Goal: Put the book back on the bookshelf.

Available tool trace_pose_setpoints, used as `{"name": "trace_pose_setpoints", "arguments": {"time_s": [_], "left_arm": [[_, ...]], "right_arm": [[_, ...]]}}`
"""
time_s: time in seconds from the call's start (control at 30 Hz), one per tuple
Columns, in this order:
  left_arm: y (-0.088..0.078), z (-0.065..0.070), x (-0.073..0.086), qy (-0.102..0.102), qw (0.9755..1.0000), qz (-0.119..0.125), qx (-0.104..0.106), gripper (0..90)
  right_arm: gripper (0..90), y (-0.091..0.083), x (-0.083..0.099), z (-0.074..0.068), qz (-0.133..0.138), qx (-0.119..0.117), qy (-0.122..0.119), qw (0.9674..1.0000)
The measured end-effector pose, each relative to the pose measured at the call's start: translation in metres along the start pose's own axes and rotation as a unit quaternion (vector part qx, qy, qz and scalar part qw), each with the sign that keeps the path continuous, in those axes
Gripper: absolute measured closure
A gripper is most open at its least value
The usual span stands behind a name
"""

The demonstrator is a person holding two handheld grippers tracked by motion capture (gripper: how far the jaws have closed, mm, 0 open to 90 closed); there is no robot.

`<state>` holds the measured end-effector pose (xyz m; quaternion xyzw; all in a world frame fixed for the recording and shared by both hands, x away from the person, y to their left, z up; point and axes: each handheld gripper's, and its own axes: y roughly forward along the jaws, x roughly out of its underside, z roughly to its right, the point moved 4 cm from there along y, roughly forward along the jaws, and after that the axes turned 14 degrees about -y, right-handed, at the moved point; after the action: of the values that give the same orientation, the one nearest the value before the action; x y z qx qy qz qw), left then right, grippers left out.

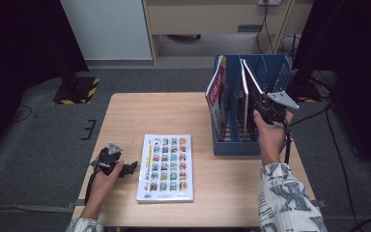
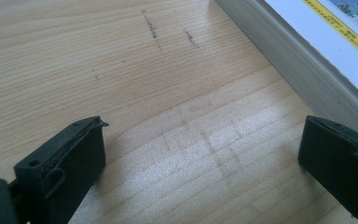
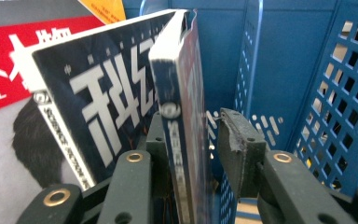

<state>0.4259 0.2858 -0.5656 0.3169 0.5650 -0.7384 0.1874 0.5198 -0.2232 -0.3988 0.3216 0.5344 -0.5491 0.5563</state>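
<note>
Jaws of your right gripper [image 3: 191,135] straddled the dark-covered book [image 3: 179,93] upright in the blue rack [image 1: 232,145] at the surface's [image 1: 125,111] right edge; one pad touched, the other stood just clear. Your left gripper [image 2: 200,154] gaped over bare wood beside the flat picture book [image 1: 165,166], whose far edge was cut off.

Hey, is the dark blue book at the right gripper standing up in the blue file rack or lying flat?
Standing up. The dark blue book stands on edge in the blue file rack, spine toward the right gripper, leaning slightly.
</note>
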Motion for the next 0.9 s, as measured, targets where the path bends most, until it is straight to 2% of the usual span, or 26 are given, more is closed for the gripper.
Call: {"name": "trace_pose_setpoints", "arguments": {"time_s": [0.4,0.9], "left_arm": [[0.000,0.000,0.000,-0.001,1.0000,0.000,0.000,0.0],[0.000,0.000,0.000,-0.001,1.0000,0.000,0.000,0.0]], "right_arm": [[67.1,-0.008,0.007,0.000,-0.009,-0.004,0.000,0.9999],[65.9,-0.017,0.013,0.002,-0.012,-0.007,0.012,0.9998]]}}
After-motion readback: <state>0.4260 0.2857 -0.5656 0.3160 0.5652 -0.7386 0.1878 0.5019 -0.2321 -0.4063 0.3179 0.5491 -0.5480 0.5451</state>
